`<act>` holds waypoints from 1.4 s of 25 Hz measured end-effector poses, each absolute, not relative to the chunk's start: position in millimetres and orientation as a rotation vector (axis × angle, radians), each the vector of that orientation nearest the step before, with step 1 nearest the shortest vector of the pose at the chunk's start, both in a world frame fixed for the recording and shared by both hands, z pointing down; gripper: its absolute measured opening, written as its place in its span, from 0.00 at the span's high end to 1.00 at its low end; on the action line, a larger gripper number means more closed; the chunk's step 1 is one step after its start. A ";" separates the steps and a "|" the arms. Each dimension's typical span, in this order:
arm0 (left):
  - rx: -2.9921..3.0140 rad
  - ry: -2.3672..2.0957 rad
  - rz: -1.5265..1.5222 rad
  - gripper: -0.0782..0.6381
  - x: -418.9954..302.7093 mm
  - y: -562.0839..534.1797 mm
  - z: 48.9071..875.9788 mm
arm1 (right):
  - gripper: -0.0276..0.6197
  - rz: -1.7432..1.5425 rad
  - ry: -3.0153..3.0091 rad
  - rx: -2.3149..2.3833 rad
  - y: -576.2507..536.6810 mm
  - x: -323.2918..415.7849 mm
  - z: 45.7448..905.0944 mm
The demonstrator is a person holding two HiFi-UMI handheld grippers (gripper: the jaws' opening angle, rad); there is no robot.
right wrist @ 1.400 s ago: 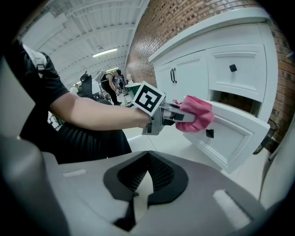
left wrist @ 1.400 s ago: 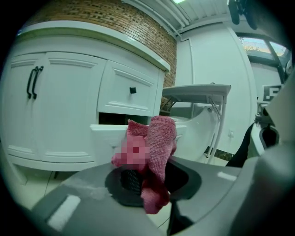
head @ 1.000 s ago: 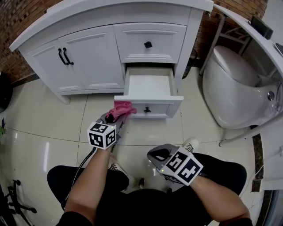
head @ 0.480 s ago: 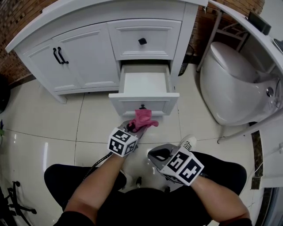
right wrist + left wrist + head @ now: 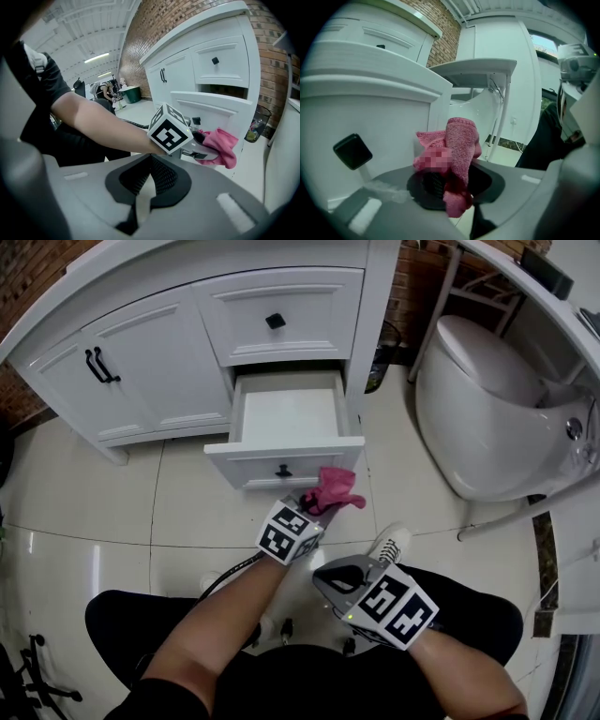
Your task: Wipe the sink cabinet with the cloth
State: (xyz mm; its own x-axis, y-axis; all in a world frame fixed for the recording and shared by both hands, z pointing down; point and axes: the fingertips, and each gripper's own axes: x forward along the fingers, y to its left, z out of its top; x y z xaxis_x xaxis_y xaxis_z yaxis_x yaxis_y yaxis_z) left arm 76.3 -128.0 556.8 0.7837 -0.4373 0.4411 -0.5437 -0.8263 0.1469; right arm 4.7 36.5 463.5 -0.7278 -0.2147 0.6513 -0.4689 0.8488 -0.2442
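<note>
Bathroom with a glossy pale tiled floor (image 5: 84, 493) and a brick wall (image 5: 187, 18) behind a white sink cabinet (image 5: 159, 362). The pink cloth (image 5: 336, 488) is bunched in the left gripper (image 5: 314, 501), whose fingers are clamped on it, with folds spilling above and below them. The cloth is at the right end of the front of an open drawer (image 5: 286, 418); whether it touches cannot be told. The drawer's black knob (image 5: 282, 471) lies left of those fingers, and its white inside is exposed. A closed drawer (image 5: 275, 322) sits above. The right gripper (image 5: 330, 574), fingers pressed together and empty, hangs nearer the person. A white toilet (image 5: 487, 418) stands to the right of both grippers.
</note>
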 end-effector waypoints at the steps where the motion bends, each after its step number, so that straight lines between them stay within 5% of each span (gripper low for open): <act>1: 2.705 -0.762 0.552 0.76 79.9 -130.8 557.0 | 0.95 0.532 -2.390 0.498 35.3 6.1 464.2; 12: 2.590 -0.954 0.433 0.76 42.8 -148.1 564.0 | 0.95 0.537 -2.390 0.492 33.5 5.0 466.3; 35: 2.236 -1.372 0.360 0.76 -146.7 -144.0 585.8 | 0.95 0.409 -2.369 0.410 43.2 -44.6 454.9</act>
State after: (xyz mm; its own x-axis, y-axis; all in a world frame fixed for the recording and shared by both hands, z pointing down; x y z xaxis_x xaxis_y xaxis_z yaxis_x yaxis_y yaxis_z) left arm -146.7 -144.0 585.8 0.4603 -0.7584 0.4614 -0.8873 -0.3759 0.2673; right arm -44.6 43.2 454.9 -0.7133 -0.1795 0.6775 -0.3962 0.9006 -0.1786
